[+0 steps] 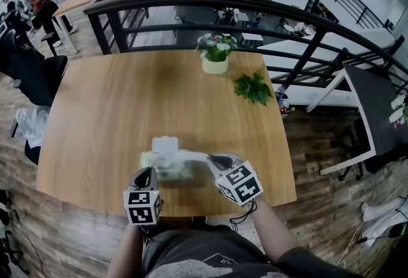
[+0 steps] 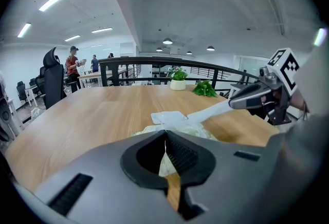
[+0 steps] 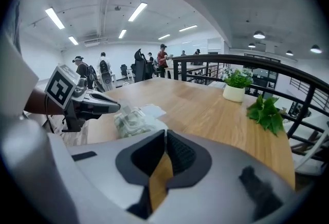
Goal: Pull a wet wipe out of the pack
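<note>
The wet wipe pack [image 1: 171,168] lies near the table's front edge, its clear lid [image 1: 164,143] flipped open toward the far side. A white wet wipe [image 1: 194,155] stretches from the pack's opening to my right gripper [image 1: 211,158], which is shut on its end. In the left gripper view the wipe [image 2: 211,111] runs taut up to the right gripper [image 2: 232,104]. My left gripper [image 1: 148,173] is shut, its tips at the pack's near left edge; whether it pinches the film I cannot tell. The right gripper view shows the pack [image 3: 131,121] under the left gripper [image 3: 117,108].
A white pot of flowers [image 1: 215,61] and a sprig of green leaves [image 1: 253,88] sit at the table's far side. A black railing [image 1: 255,6] runs behind the table [image 1: 115,111]. People and chairs stand at the far left.
</note>
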The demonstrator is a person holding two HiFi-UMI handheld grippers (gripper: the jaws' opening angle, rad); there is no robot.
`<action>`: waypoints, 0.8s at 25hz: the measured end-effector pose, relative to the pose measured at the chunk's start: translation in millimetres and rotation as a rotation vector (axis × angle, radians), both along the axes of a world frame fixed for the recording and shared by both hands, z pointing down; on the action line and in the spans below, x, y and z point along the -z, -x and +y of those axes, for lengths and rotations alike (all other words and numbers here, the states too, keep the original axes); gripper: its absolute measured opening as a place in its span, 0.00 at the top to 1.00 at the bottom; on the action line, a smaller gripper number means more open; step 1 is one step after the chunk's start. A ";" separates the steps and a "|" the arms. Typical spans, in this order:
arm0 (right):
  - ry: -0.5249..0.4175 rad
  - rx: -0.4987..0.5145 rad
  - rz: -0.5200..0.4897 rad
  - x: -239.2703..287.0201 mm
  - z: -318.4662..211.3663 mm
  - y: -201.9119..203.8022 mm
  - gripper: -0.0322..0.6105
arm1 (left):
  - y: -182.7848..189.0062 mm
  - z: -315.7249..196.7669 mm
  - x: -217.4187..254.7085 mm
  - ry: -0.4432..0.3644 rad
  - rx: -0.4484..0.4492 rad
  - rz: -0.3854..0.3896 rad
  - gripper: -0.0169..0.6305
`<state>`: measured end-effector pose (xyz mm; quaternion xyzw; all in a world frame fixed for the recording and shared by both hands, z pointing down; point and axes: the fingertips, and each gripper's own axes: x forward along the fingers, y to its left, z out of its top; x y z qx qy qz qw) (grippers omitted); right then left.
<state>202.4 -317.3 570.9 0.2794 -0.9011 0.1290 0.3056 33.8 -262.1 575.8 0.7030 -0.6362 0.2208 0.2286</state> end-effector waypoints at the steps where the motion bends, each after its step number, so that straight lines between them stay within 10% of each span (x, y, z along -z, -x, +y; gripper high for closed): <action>1: -0.004 -0.008 -0.003 2.0 -2.0 -1.8 0.90 | -0.6 -0.2 0.6 -0.002 0.001 0.003 0.95; 20: -0.086 -0.185 -0.054 43.9 -18.9 -13.6 0.90 | 6.1 1.0 38.4 -0.066 -0.072 0.058 0.95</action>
